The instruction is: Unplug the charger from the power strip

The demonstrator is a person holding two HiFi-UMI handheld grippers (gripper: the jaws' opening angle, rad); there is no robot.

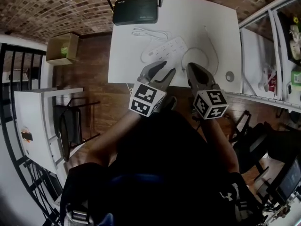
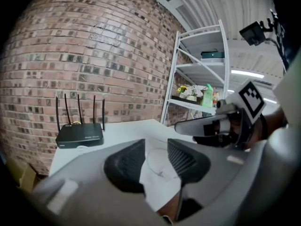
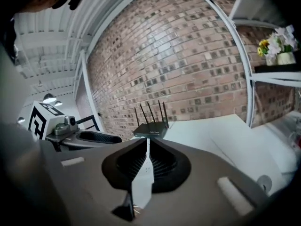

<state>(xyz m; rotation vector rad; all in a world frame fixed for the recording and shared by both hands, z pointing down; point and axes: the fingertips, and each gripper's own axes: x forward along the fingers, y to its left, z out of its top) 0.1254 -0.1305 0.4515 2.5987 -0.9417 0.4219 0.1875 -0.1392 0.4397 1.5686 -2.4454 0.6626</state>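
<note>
The power strip (image 1: 164, 50) is a long white plastic bar with rounded ends and rows of small sockets. It lies slanted near the middle of the white tabletop (image 1: 211, 22). Whether a charger sits in it cannot be made out from the head view. At 11 o'clock from the strip lies a bundled white cable coil (image 1: 150, 33), and beyond that stands a flat black router (image 1: 135, 11) with thin upright antennas. A thin white cable loop (image 1: 200, 60) curves on the tabletop at 3 o'clock.

The left tool (image 1: 168, 67) hangs above the tabletop's near edge at 6 o'clock from the strip. Its jaws are wide apart, with ribbed black pads (image 2: 123, 164) and only bare tabletop showing between them. The right tool (image 1: 193, 68), at about 4 o'clock, has its grey jaws drawn together to a narrow slit and grips nothing.

A rough brick wall (image 2: 94, 55) rises behind, and white metal shelving (image 2: 200, 69) stands at the right
</note>
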